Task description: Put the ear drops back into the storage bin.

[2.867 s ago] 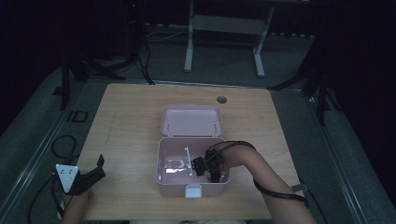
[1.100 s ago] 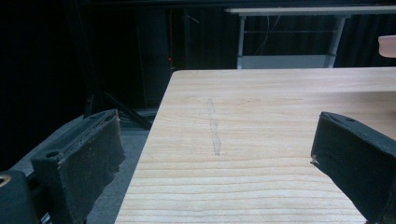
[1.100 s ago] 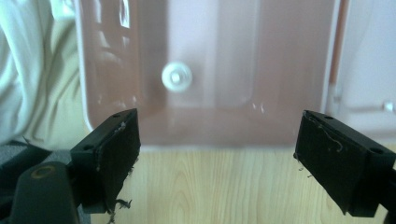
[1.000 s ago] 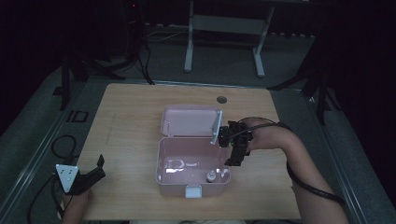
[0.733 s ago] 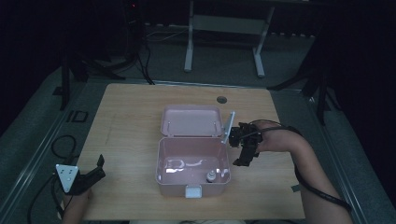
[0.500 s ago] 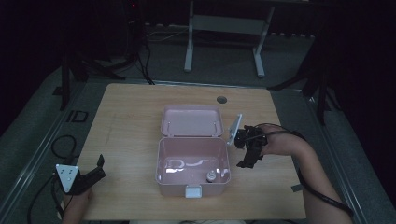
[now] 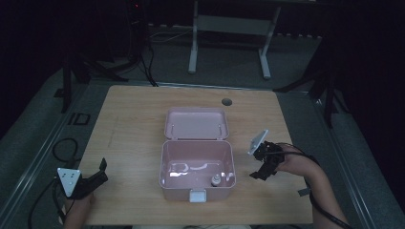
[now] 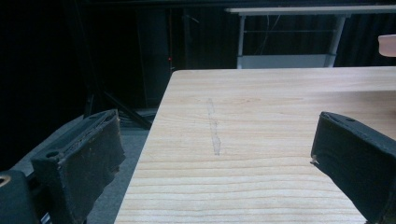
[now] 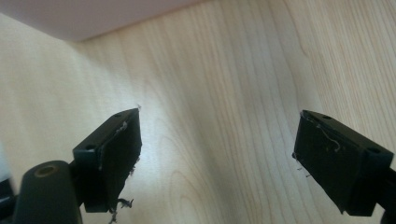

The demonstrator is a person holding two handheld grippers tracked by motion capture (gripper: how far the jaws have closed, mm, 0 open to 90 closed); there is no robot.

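An open pink box [image 7: 165, 162] stands mid-table with its lid [image 7: 196, 123] folded flat behind it. Inside it a small white bottle [image 7: 216, 180] stands near the front right, beside a pale curved strip [image 7: 191, 168]. My right gripper [image 7: 261, 169] hovers just right of the box; in the right gripper view its jaws [image 9: 217, 126] stand open over bare wood, with the pink box wall [image 9: 93, 14] at the top. My left gripper [image 7: 101, 172] rests at the table's front left corner, open [image 8: 215, 135], holding nothing.
The wooden table [image 7: 133, 124] has a round cable hole [image 7: 226, 101] at the back. Its left edge [image 8: 149, 140] drops to dark floor with cables and stands. A metal frame [image 7: 229, 28] stands behind the table.
My right gripper came up out of the box and moved right, over the table beside it. The small bottle stays in the box. The left gripper has not moved.
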